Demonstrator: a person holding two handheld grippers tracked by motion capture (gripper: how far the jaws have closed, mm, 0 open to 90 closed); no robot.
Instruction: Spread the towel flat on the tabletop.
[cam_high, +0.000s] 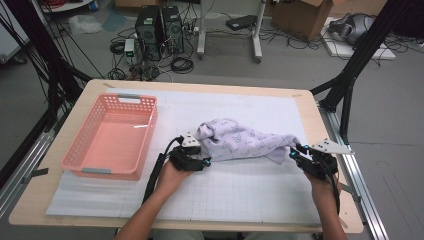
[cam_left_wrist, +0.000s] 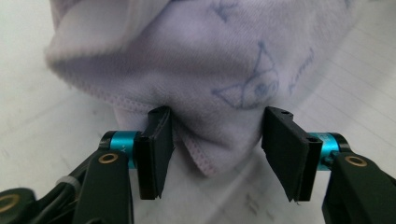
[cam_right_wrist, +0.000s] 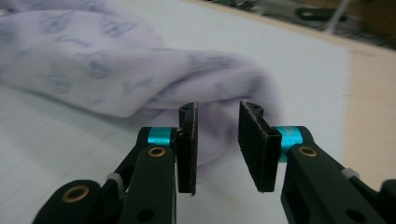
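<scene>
A pale lilac cloth with a faint blue print lies crumpled across the middle of the white gridded mat. My left gripper is at the cloth's left end. In the left gripper view a stitched corner of the cloth hangs between the jaws of the gripper; they stand wide apart and do not press on it. At the cloth's right end is my right gripper. In the right gripper view the gripper has a gap between its jaws, and the folded end of the cloth lies just beyond them.
A pink plastic basket with nothing in it stands on the left of the mat. The wooden table's right edge runs close to my right gripper. Computers, cables and boxes lie on the floor beyond the table.
</scene>
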